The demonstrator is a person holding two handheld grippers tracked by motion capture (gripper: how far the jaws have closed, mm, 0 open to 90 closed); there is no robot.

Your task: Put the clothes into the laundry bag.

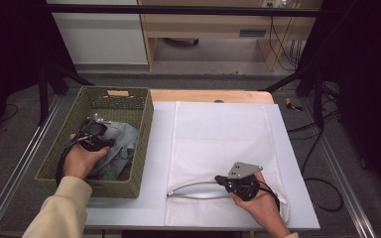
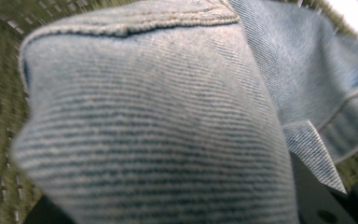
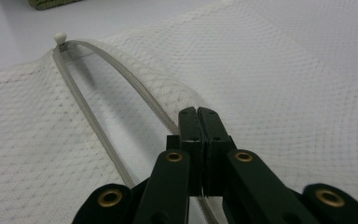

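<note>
**Denim gripped in the basket, mesh bag held by its zip edge**

Where the white table (image 1: 129,198) carries the work, a green woven basket (image 1: 144,148) sits at 9 o'clock and a white mesh laundry bag (image 1: 218,129) lies flat from the centre toward 3 o'clock; a grey floor, dark frame legs and pale wooden furniture lie beyond at 12 o'clock. In the high view the left gripper (image 1: 95,133) reaches into the basket at a blue denim garment (image 1: 121,144), and the right gripper (image 1: 223,179) rests on the bag at 5 o'clock. The left gripper view brings the denim's weave close, bunched over the jaws, which are partly closed on it. The right gripper view shows the jaws fully closed, pinching the bag's open zip edge (image 3: 121,84), with the white zip pull (image 3: 59,36) at 10 o'clock
</note>
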